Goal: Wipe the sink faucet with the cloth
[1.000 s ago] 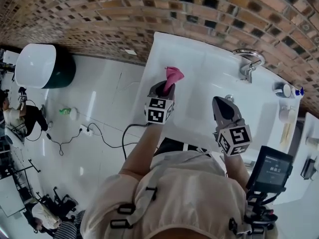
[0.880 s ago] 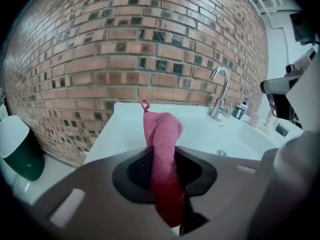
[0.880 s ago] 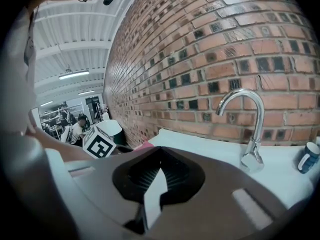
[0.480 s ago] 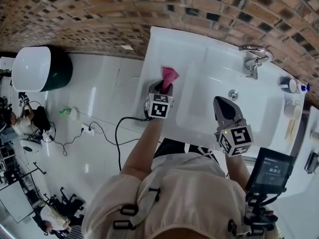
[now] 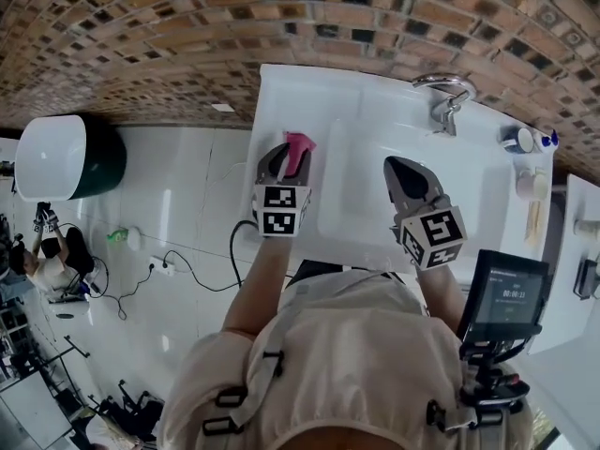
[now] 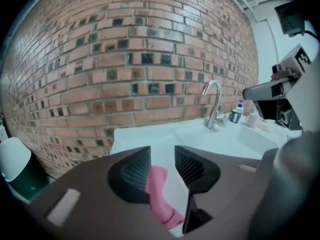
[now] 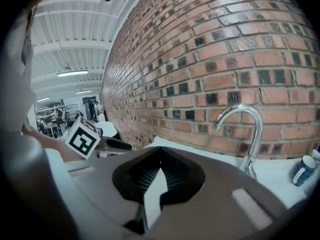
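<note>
The pink cloth [image 5: 299,145] lies crumpled on the white counter left of the basin, at the tips of my left gripper [image 5: 282,161]. In the left gripper view the cloth [image 6: 159,190] sits low between the jaws, which are opening, and a clear gap shows between the pads [image 6: 136,170]. My left gripper [image 6: 162,156] points toward the wall. The chrome gooseneck faucet [image 5: 447,96] stands at the back of the sink, to the right [image 6: 215,104]. Over the basin's front, my right gripper [image 5: 397,170] is shut and empty, and it faces the faucet [image 7: 250,134].
The white sink [image 5: 375,111] sits against a brick wall. Small bottles [image 5: 520,141] and a cup [image 5: 531,184] stand on its right end. A white and green bin [image 5: 66,153] and cables [image 5: 187,262] are on the floor at left. A screen device [image 5: 502,303] hangs at right.
The left jaws have spread apart from around the pink cloth, which was pinched and held up before. The left gripper has drawn back a little. The right gripper has barely moved.
</note>
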The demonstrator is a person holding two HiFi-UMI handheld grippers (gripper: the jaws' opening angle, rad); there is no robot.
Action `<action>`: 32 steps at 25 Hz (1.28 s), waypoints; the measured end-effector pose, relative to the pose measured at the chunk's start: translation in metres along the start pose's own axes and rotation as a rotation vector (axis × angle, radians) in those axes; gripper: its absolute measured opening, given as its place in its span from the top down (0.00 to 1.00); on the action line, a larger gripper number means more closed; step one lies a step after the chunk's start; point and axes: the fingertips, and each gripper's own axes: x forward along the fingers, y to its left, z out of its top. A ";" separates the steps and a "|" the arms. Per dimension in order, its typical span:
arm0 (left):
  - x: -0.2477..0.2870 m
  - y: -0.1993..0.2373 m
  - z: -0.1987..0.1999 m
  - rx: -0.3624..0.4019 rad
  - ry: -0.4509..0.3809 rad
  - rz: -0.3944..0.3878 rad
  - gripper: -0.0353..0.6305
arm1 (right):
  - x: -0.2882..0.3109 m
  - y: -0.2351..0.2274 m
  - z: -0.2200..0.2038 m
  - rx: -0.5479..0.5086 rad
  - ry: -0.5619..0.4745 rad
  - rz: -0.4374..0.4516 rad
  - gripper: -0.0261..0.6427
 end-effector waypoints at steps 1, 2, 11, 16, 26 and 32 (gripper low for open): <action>-0.005 -0.008 0.016 0.007 -0.042 -0.008 0.74 | -0.002 -0.003 0.006 -0.008 -0.014 -0.004 0.97; -0.010 -0.017 0.034 0.011 -0.094 -0.016 0.76 | -0.005 -0.006 0.013 -0.017 -0.029 -0.009 0.97; -0.063 -0.075 0.163 0.067 -0.520 -0.134 0.94 | -0.041 -0.023 0.061 -0.100 -0.148 -0.050 0.97; -0.067 -0.111 0.178 0.102 -0.530 -0.227 0.94 | -0.057 -0.032 0.069 -0.125 -0.175 -0.056 0.97; -0.063 -0.153 0.178 0.110 -0.484 -0.279 0.94 | -0.072 -0.034 0.071 -0.162 -0.194 -0.032 0.97; -0.061 -0.159 0.169 0.078 -0.461 -0.300 0.94 | -0.077 -0.021 0.073 -0.216 -0.222 0.013 0.97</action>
